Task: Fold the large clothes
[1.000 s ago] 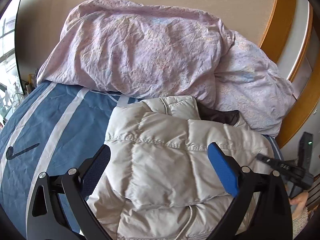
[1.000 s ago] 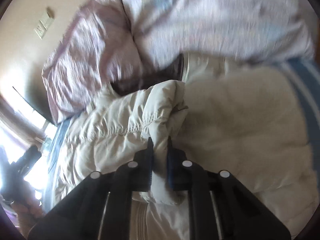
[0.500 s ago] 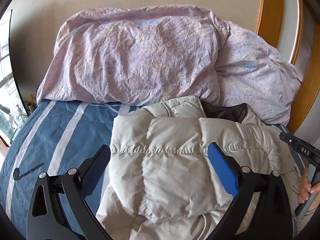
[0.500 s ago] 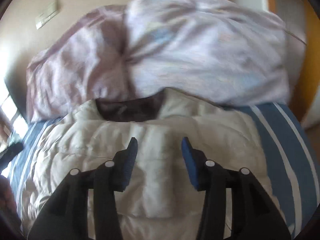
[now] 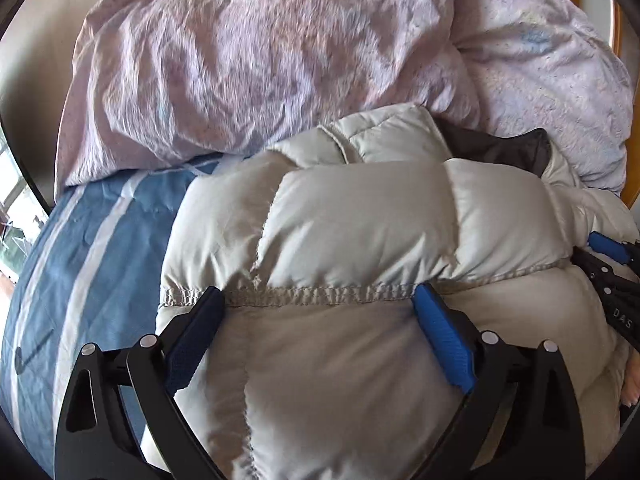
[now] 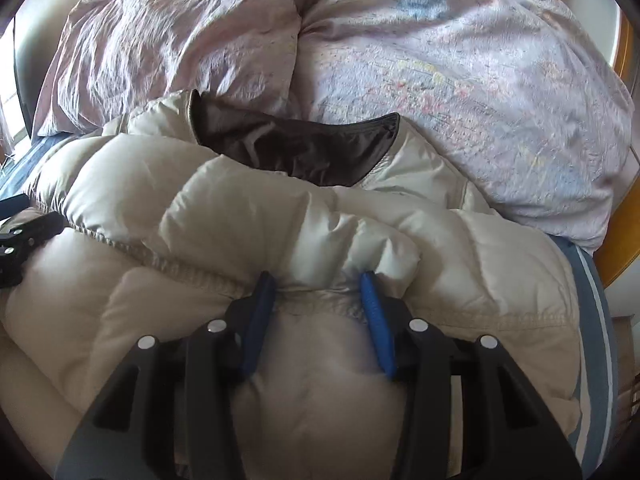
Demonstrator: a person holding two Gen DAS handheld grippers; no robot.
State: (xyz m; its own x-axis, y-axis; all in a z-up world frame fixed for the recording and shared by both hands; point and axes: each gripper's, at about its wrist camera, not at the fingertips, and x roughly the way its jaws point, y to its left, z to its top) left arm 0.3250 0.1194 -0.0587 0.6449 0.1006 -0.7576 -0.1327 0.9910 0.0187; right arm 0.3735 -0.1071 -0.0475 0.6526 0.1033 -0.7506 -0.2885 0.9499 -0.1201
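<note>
A cream puffer jacket (image 5: 360, 232) with a dark brown lining (image 6: 304, 148) at the collar lies on the bed, a padded part folded across its chest. My left gripper (image 5: 318, 298) is open wide, its fingertips pushed down onto the jacket at a stitched seam near its left side. My right gripper (image 6: 316, 282) stands partly open and also presses down into the jacket. Puffy fabric bulges up between its blue pads (image 6: 374, 312), which do not clamp it. Each gripper shows at the edge of the other's view: the right gripper (image 5: 608, 248) and the left gripper (image 6: 20, 240).
Two bulky pink floral pillows (image 5: 260, 52) (image 6: 460, 80) lie just behind the jacket's collar. A blue sheet with white stripes (image 5: 92, 240) covers the bed to the left and right (image 6: 596, 292). A wooden bed frame (image 6: 624, 216) rises at the far right. Fingers of a hand (image 5: 632, 380) show at the right edge.
The right gripper let go of the fold of jacket it had pinched, opened and rolled back level. Both grippers came down closer onto the jacket, which now fills most of both views.
</note>
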